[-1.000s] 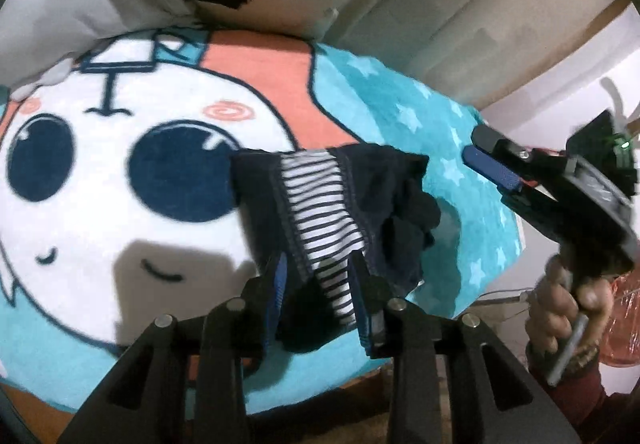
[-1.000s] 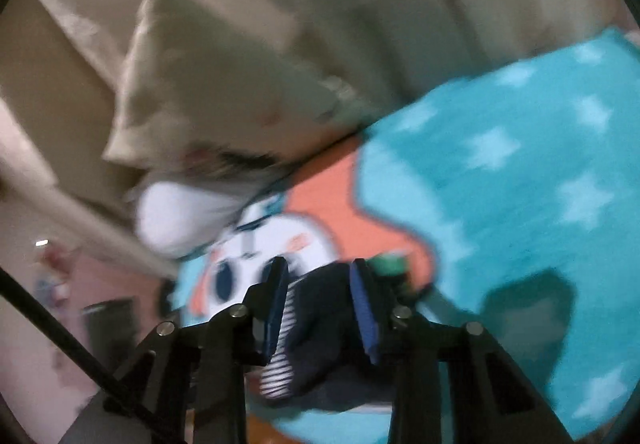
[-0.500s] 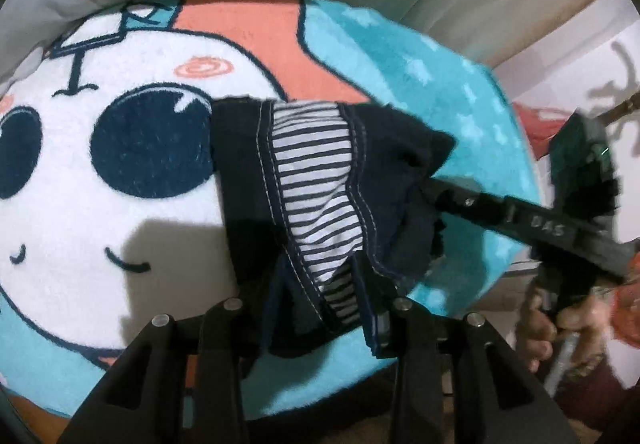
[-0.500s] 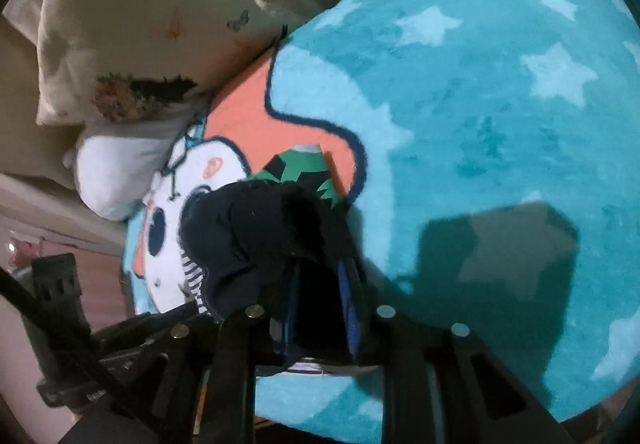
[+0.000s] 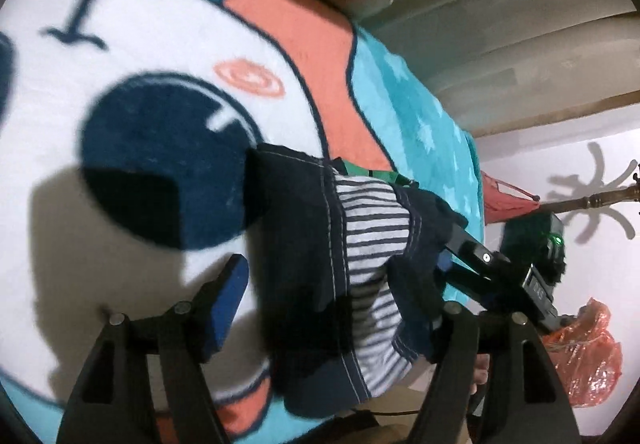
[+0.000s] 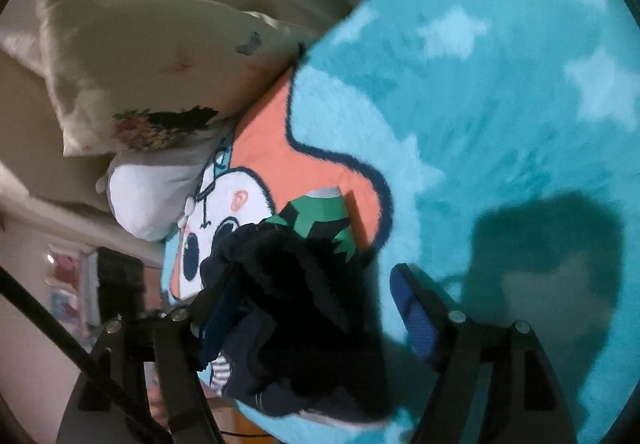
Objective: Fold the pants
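Note:
Dark navy pants [image 5: 316, 244] with a striped panel lie bunched on the cartoon blanket [image 5: 160, 56] near its front edge. My left gripper [image 5: 332, 296] straddles their near end, jaws opening. Its left pad [image 5: 228, 296] stands clear of the cloth, while the right pad is hidden under a fold. My right gripper [image 5: 448, 252] comes in from the right at the pants' other side. In the right wrist view the pants [image 6: 296, 308] sit between its opening fingers [image 6: 316, 304], and the right pad [image 6: 412, 312] is well off the cloth.
A green, black and grey cloth [image 6: 320, 220] lies partly under the pants. A cream pillow [image 6: 140, 56] and a white pillow [image 6: 152, 196] rest at the blanket's far side. A red plastic bag [image 5: 588, 356] and a coat stand [image 5: 600, 200] are beyond the bed's right edge.
Both grippers sank toward the blanket with the pants and then spread their jaws wide, so the pants are let go and rest on the blanket.

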{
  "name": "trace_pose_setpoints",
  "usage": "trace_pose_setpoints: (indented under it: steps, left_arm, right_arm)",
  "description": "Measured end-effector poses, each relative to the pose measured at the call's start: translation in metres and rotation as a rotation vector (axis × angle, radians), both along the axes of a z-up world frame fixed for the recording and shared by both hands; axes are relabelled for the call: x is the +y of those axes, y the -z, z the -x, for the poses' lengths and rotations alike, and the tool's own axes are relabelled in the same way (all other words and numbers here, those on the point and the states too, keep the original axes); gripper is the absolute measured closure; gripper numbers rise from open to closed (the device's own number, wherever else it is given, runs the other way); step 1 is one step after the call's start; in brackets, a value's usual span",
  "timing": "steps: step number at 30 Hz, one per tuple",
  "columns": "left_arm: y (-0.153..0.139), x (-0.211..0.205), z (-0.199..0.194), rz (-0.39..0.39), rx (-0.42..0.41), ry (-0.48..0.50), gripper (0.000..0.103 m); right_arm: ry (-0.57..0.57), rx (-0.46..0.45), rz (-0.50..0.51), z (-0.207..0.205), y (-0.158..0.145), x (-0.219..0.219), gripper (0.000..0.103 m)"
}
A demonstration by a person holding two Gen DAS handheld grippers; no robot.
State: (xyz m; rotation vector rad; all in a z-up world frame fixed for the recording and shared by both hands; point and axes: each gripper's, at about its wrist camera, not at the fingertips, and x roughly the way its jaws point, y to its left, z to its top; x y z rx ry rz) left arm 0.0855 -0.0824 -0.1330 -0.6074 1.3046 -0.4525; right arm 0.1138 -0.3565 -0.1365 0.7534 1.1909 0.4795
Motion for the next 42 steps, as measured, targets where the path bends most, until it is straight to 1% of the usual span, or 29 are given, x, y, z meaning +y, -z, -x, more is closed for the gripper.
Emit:
trace_pose_setpoints:
  steps: [1,3,4,5,6,7,8,9,11,12,13,15,21,24,29,30,31,32,33,34,35,37,38,40,41,42]
  left_arm:
    - [0.001,-0.005,-0.003,0.009,-0.005,0.008,0.030]
    - [-0.001,-0.018,-0.005,0.022,-0.011,0.038,0.029]
    - [-0.002,-0.025,-0.006,0.010,-0.010,0.049,0.029]
    - [-0.003,-0.031,-0.005,-0.011,-0.016,0.059,0.029]
    - [-0.005,-0.038,-0.004,-0.056,-0.031,0.076,0.031]
    - [-0.006,-0.042,-0.004,-0.087,-0.034,0.081,0.035]
    - [-0.008,-0.044,-0.003,-0.110,-0.035,0.082,0.045]
    - [-0.011,-0.044,-0.002,-0.109,-0.037,0.079,0.050]
    - [-0.020,-0.039,-0.001,-0.089,-0.042,0.067,0.054]
    - [-0.026,-0.035,-0.001,-0.082,-0.049,0.060,0.054]
    - [-0.031,-0.033,-0.002,-0.082,-0.056,0.055,0.054]
    - [-0.039,-0.027,-0.006,-0.107,-0.074,0.052,0.054]
    - [-0.052,-0.007,-0.045,-0.190,-0.102,0.010,0.054]
    - [-0.049,0.000,-0.069,-0.233,-0.105,-0.010,0.054]
    - [-0.033,0.012,-0.093,-0.257,-0.075,-0.031,0.053]
    - [-0.028,0.012,-0.096,-0.269,-0.069,-0.031,0.049]
    - [-0.023,0.013,-0.098,-0.288,-0.061,-0.029,0.047]
    - [-0.020,0.012,-0.100,-0.300,-0.058,-0.024,0.044]
    - [-0.018,0.011,-0.102,-0.307,-0.057,-0.018,0.043]
    - [-0.019,0.010,-0.102,-0.307,-0.057,-0.014,0.043]
    - [-0.022,0.010,-0.102,-0.303,-0.060,-0.013,0.043]
    - [-0.035,0.013,-0.095,-0.307,-0.088,-0.016,0.043]
    - [-0.041,0.015,-0.091,-0.324,-0.101,-0.019,0.043]
    - [-0.055,0.019,-0.079,-0.389,-0.136,-0.036,0.043]
    - [-0.059,0.020,-0.074,-0.405,-0.149,-0.041,0.043]
    - [-0.063,0.020,-0.069,-0.413,-0.160,-0.045,0.043]
  right_arm:
    - [0.005,0.000,-0.023,-0.002,0.003,0.002,0.021]
    - [-0.009,-0.014,-0.031,-0.004,0.003,0.008,0.020]
    - [-0.023,-0.016,-0.030,-0.004,0.003,0.012,0.023]
    - [-0.049,-0.017,-0.028,-0.004,0.003,0.018,0.029]
    - [-0.076,-0.012,-0.019,-0.004,0.004,0.023,0.038]
    - [-0.088,-0.015,0.005,-0.003,0.002,0.026,0.046]
    - [-0.092,-0.021,0.020,-0.002,0.000,0.028,0.050]
    - [-0.093,-0.025,0.014,-0.001,-0.004,0.028,0.054]
    - [-0.087,-0.031,-0.003,-0.002,-0.012,0.027,0.057]
    - [-0.091,-0.040,-0.005,-0.003,-0.015,0.028,0.058]
    - [-0.100,-0.056,-0.003,-0.006,-0.021,0.030,0.058]
    - [-0.118,-0.079,0.000,-0.015,-0.028,0.038,0.058]
    - [-0.163,-0.139,0.075,-0.058,-0.043,0.073,0.058]
    - [-0.173,-0.145,0.106,-0.079,-0.041,0.087,0.058]
    - [-0.163,-0.118,0.141,-0.106,-0.028,0.101,0.058]
    - [-0.161,-0.109,0.152,-0.109,-0.024,0.102,0.054]
    - [-0.158,-0.096,0.166,-0.112,-0.019,0.103,0.046]
    - [-0.152,-0.080,0.181,-0.114,-0.013,0.102,0.044]
    - [-0.143,-0.059,0.188,-0.117,-0.007,0.100,0.041]
    - [-0.138,-0.051,0.174,-0.117,-0.006,0.098,0.041]
    - [-0.126,-0.048,0.159,-0.116,-0.010,0.093,0.040]
    - [-0.096,-0.085,0.165,-0.110,-0.026,0.085,0.040]
    - [-0.074,-0.118,0.186,-0.105,-0.039,0.081,0.040]
    - [-0.042,-0.177,0.219,-0.097,-0.061,0.076,0.039]
    - [-0.033,-0.205,0.216,-0.093,-0.071,0.075,0.039]
    - [-0.027,-0.230,0.206,-0.090,-0.081,0.074,0.043]
